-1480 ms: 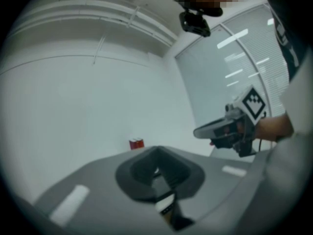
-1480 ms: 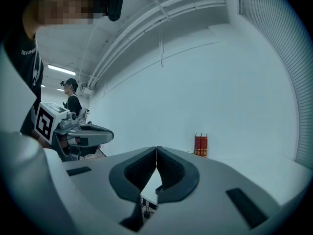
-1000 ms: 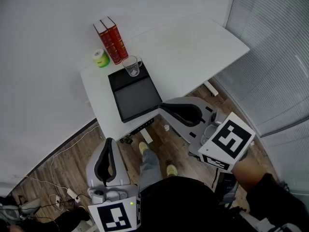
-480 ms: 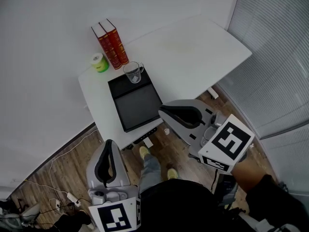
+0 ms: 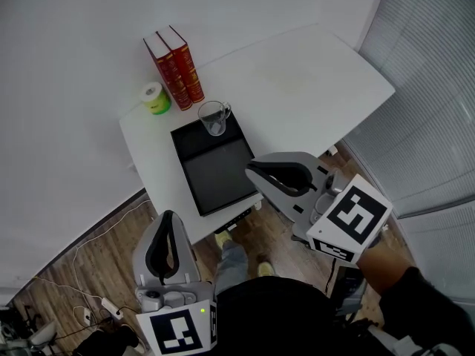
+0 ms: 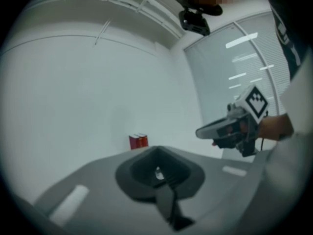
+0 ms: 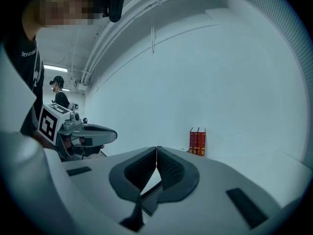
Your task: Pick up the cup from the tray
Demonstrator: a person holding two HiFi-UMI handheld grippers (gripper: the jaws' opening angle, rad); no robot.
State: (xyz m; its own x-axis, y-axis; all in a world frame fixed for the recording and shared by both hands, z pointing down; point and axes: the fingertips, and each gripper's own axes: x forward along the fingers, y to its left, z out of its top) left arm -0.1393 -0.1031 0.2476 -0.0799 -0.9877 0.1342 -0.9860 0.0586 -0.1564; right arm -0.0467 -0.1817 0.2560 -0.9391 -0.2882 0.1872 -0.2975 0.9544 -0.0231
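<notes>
Right gripper (image 5: 251,168) has neared table (image 5: 297,87) edge beside tray (image 5: 215,173).

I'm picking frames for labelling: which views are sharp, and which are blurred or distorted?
Head view: evenly lit and sharp; the clear glass cup on the black rectangular tray reads clearly. Left gripper view: fisheye-bent, dark corners, soft; the two red books look fuzzy. Right gripper view: same bending, bluish cast, crisper.

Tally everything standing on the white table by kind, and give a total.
red books: 2
green and white roll: 1
glass cup: 1
black tray: 1
Total: 5
</notes>
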